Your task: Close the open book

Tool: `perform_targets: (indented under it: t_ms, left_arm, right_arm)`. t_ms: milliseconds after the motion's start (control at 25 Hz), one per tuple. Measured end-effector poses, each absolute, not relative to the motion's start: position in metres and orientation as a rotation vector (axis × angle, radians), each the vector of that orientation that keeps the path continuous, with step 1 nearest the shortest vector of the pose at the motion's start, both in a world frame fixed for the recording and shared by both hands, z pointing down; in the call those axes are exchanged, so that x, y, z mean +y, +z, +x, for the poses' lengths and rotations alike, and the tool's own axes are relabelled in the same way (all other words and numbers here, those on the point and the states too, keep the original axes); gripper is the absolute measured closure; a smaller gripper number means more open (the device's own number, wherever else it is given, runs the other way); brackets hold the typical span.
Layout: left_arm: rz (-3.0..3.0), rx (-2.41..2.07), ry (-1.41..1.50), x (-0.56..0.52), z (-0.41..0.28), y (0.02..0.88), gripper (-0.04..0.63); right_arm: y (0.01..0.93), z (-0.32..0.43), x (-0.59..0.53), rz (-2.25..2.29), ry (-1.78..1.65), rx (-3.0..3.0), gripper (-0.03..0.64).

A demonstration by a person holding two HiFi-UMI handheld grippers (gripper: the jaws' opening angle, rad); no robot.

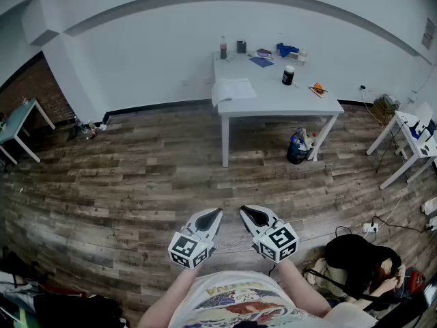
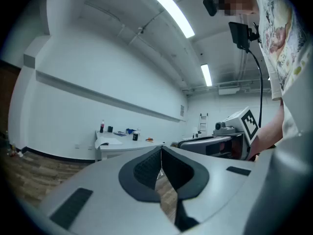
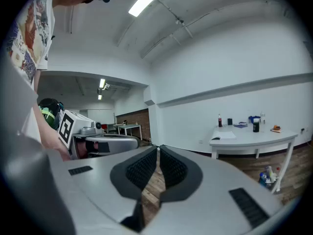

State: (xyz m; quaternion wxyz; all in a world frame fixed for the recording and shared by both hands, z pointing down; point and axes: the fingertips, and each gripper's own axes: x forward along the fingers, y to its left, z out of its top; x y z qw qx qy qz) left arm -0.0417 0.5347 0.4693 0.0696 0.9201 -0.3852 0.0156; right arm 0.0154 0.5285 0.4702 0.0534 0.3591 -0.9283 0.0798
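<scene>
Book (image 1: 233, 89) on table (image 1: 287, 101), left end

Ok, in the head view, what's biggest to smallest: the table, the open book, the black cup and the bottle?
1. table
2. open book
3. bottle and black cup: too alike to rank

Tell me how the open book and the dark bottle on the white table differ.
The open book lies flat; the dark bottle stands upright. The book is white and wide; the bottle is slim. On the white table, the book lies toward the near edge, the bottle at the far edge. Both rest on that table.
</scene>
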Motion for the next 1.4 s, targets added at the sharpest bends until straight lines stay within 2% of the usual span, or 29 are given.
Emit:
perform_targets:
  t_ms: [1400]
  left_arm:
    - [2.751,-1.077,-0.023,0.564,-0.072,0.473,0.583]
  right_arm:
    - [0.486,-0.018,0.558,1.070,0.380,-2.817,0.584]
